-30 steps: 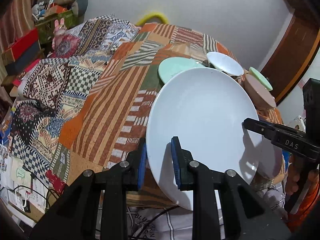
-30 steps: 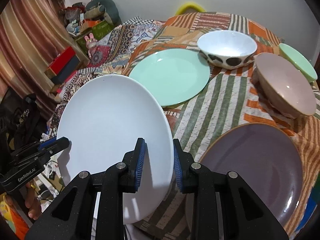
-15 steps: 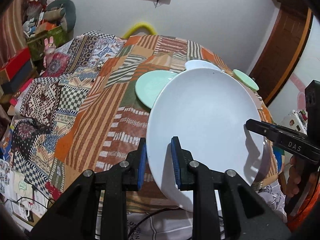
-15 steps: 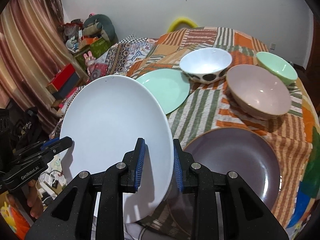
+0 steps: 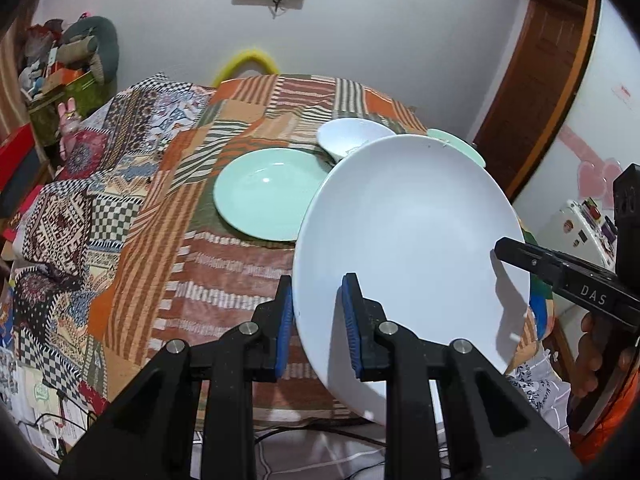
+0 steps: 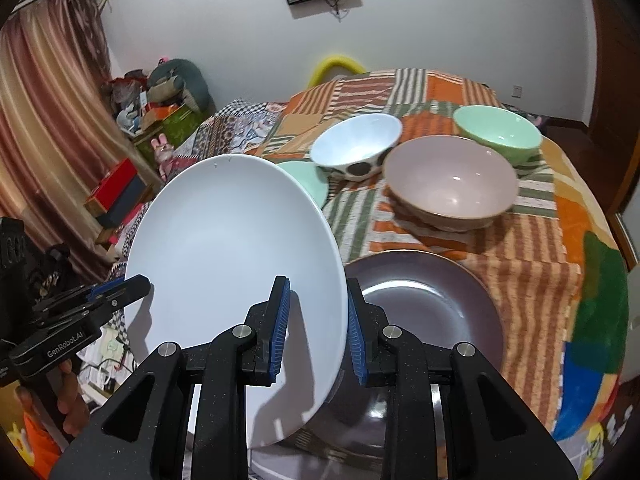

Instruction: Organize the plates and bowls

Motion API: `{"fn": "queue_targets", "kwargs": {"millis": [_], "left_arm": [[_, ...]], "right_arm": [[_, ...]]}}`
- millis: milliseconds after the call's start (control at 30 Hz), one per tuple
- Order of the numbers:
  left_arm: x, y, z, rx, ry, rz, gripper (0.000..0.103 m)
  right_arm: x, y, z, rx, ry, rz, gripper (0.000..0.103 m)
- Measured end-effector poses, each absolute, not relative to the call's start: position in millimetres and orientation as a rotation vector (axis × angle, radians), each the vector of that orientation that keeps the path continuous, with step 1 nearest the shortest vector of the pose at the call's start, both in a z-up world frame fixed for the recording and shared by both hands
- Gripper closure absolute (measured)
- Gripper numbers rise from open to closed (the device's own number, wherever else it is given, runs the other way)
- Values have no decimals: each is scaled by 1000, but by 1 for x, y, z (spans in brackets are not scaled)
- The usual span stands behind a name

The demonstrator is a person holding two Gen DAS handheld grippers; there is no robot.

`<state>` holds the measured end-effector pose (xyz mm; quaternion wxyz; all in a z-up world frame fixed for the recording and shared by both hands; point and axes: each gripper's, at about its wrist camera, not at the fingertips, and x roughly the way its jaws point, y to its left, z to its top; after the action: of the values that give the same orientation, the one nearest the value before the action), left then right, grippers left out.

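Note:
Both grippers hold one large white plate (image 5: 412, 240) by opposite rims, lifted and tilted above the table's near edge. My left gripper (image 5: 318, 320) is shut on its left rim. My right gripper (image 6: 316, 320) is shut on its right rim, where the white plate (image 6: 236, 264) fills the left half of the view. A mint plate (image 5: 268, 192) lies flat beyond it. A dark purple plate (image 6: 432, 312) lies under the white plate's right side. A white spotted bowl (image 6: 356, 148), a pink-brown bowl (image 6: 450, 184) and a mint bowl (image 6: 498, 132) stand farther back.
A striped patchwork cloth (image 5: 192, 216) covers the round table. A patterned blanket (image 5: 72, 184) hangs at the left. Boxes and soft toys (image 6: 160, 96) are stacked by the curtain. A wooden door (image 5: 548, 60) stands at the right.
Both grippers have risen with the white plate, so the bowls and the mint plate sit lower and farther in view. The grip on the plate is unchanged.

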<state>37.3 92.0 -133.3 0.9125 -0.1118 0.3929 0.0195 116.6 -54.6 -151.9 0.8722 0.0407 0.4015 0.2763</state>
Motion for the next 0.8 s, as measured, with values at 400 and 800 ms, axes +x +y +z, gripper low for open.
{"fn": "queue_targets", "kwargs": {"millis": [400, 800], "left_arm": [[60, 52, -140, -193, 853, -23, 80], [85, 20, -163, -168, 940, -78, 80]], "right_arm": [[113, -99, -158, 152, 844, 514, 78], [117, -133, -175, 209, 886, 454, 78]]}}
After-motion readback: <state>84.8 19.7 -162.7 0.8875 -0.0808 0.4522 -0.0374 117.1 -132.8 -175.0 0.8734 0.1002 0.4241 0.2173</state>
